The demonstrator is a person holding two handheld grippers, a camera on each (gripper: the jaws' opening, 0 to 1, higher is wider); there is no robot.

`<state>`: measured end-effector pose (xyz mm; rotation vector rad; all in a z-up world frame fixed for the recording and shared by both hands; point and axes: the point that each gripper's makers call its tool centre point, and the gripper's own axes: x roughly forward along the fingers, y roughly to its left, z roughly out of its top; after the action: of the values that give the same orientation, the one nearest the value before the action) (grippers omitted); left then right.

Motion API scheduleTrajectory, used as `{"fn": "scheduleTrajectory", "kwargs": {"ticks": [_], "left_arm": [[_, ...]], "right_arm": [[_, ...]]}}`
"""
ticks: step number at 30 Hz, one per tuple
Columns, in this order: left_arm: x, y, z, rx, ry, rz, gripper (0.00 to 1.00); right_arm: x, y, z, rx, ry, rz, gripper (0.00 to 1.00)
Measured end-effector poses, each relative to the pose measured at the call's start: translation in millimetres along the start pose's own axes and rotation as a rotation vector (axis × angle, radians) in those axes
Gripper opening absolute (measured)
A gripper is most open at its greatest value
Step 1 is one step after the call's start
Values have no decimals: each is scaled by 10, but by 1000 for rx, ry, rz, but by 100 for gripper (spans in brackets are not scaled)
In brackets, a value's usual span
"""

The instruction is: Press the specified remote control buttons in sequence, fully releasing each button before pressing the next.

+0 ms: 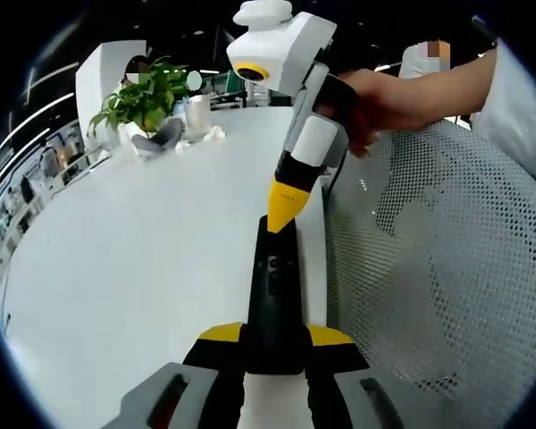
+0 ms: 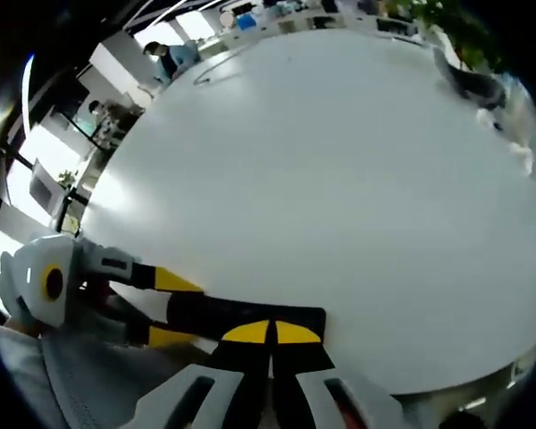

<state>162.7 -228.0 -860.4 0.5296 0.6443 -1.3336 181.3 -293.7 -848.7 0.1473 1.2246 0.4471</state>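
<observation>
A slim black remote control (image 1: pixel 272 277) lies lengthwise over the white table's edge. My left gripper (image 1: pixel 275 335) is shut on its near end, one yellow-tipped jaw on each side. My right gripper (image 1: pixel 281 214), held by a person's hand, comes down from above. Its yellow tips are shut together and touch the remote's far end. In the right gripper view, the right gripper's (image 2: pixel 272 332) joined tips rest on the remote control (image 2: pixel 214 313). The left gripper (image 2: pixel 168 308) grips that remote from the left.
The round white table (image 1: pixel 143 268) stretches away to the left. At its far side are a potted plant (image 1: pixel 143 98), a cup (image 1: pixel 196 112) and a grey object (image 1: pixel 161 138). A mesh chair back (image 1: pixel 447 268) stands close on the right. People (image 2: pixel 165 55) sit far off.
</observation>
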Motion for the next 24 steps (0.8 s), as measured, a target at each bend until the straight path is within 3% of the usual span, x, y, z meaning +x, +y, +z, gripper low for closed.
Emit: {"fn": "scheduleTrajectory", "kwargs": {"ticks": [8,24], "left_arm": [[0,1,-1,1,1,1,24],[-4,-4,0,2,2,2,24]], "right_arm": [[33,-35,-20,-37,14,-33,0],[24,-24,-11,-33,9,-32,0]]}}
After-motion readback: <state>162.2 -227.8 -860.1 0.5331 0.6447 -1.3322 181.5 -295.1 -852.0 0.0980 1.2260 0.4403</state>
